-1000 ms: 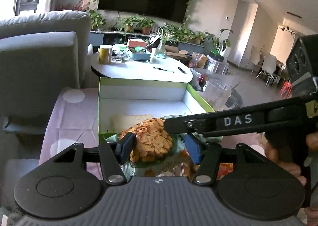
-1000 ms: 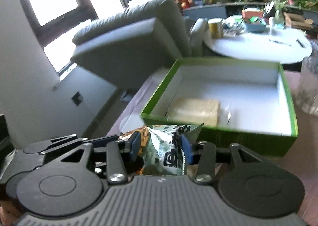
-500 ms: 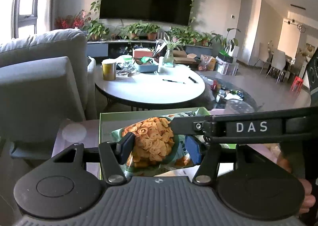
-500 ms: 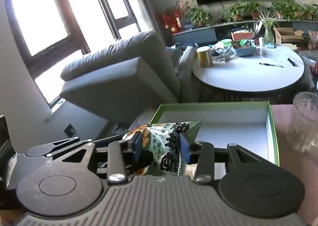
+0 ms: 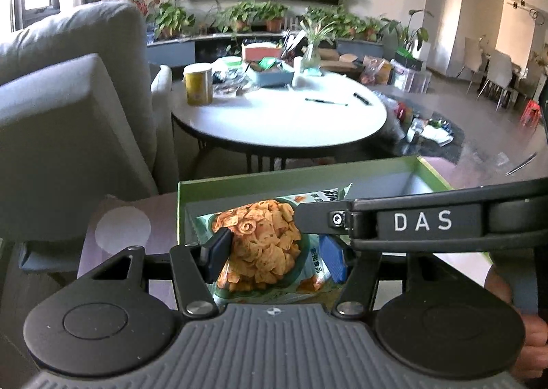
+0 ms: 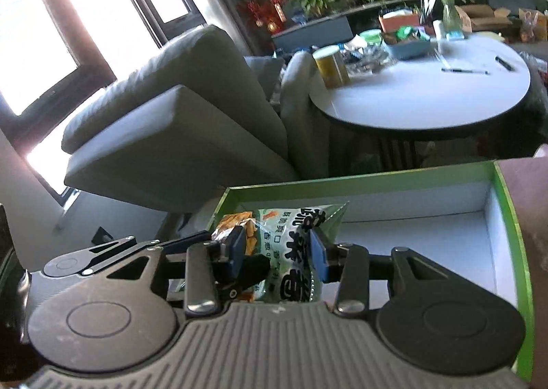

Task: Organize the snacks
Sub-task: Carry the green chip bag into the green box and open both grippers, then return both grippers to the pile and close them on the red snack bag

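We are holding one snack bag (image 5: 263, 248) with both grippers — the left gripper (image 5: 274, 253) is clamping its lower part, and the right gripper (image 6: 278, 253) is pinching its side, pads pressing the foil. The bag is hanging at the near left corner of the green box (image 6: 510, 217), in front of the round table (image 5: 274, 122).

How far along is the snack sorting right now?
Done: nothing can be confirmed inside the green box; what shows of its white floor is bare. In hand: both the left gripper and right gripper clamp one snack bag at its near edge. Left: lowering and releasing it.
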The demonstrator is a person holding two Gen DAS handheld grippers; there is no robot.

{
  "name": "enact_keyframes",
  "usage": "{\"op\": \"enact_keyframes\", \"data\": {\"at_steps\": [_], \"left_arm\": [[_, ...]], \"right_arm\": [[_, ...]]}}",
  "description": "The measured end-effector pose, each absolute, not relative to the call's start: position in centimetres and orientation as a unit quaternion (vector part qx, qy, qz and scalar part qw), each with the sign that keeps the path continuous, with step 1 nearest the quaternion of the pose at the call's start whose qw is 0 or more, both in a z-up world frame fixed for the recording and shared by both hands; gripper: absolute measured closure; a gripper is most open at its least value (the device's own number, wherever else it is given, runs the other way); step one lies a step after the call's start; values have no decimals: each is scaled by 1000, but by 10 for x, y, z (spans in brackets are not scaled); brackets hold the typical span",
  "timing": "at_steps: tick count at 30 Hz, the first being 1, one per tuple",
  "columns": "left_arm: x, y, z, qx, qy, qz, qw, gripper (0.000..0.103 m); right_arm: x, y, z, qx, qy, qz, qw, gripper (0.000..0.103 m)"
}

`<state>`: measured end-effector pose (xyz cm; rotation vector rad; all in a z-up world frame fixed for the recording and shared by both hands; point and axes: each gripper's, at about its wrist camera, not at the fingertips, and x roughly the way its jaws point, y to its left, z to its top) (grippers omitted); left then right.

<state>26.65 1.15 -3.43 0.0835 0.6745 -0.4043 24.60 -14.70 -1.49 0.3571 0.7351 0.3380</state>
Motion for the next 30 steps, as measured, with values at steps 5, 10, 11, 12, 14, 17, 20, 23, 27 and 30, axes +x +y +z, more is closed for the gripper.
{"op": "enact_keyframes", "data": {"at_steps": [5,10,11,12,14,17,20,23,27,30], "left_arm": [[265,16,-43,59,331,-168,927,49],[241,29,-29,51,317,-159,934,36],[234,33,-25,47,314,-155,935,35],[225,37,-22,44,311,-153,937,35],[207,43,-16,37,307,-153,938,33],[175,54,-12,29,304,-162,938,28],[138,67,-13,26,301,-164,939,28],[106,78,-16,14,306,-162,938,27],[66,88,-22,0,312,-164,936,27],[38,88,-27,0,313,-174,934,27]], "right_arm": [[249,-147,-26,169,364,145,904,41],[230,-160,-13,161,353,134,912,40],[221,-163,-8,155,354,136,912,40],[214,-164,-5,149,355,136,913,40],[192,-166,4,134,351,142,916,39],[161,-171,11,119,346,161,917,39],[126,-170,14,95,338,188,917,38],[91,-166,15,65,331,209,918,38],[63,-162,13,44,333,236,912,38],[42,-159,15,29,328,245,912,38]]}}
